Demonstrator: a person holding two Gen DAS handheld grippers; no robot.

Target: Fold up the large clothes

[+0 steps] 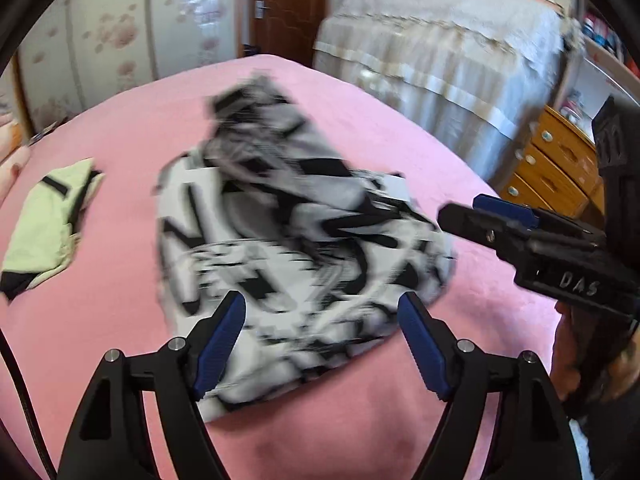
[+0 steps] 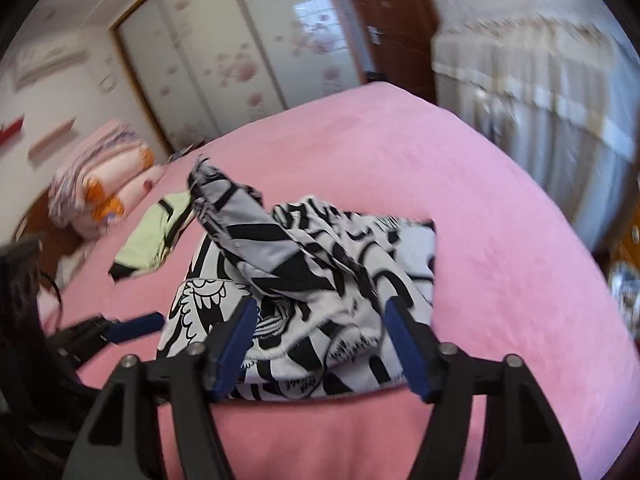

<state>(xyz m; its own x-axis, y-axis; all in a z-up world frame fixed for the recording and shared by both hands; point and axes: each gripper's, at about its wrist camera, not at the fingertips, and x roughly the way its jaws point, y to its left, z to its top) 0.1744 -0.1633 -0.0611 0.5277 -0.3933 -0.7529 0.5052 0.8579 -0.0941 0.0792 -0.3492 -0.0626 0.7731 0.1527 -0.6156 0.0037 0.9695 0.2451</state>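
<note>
Black-and-white patterned garment (image 1: pixel 280 240) lies bunched at the centre of the pink bed (image 1: pixel 360 420), one part standing up in a ridge toward 11 o'clock in the right wrist view. Left gripper (image 1: pixel 322 344): jaws spread, nothing pinched, cloth beyond the blue pads (image 1: pixel 222 344). Right gripper (image 2: pixel 320 344): jaws spread, nothing between them; garment past the tips. Folded pale green garment (image 1: pixel 48 224) at 9 o'clock, apart. Left view blurred
</note>
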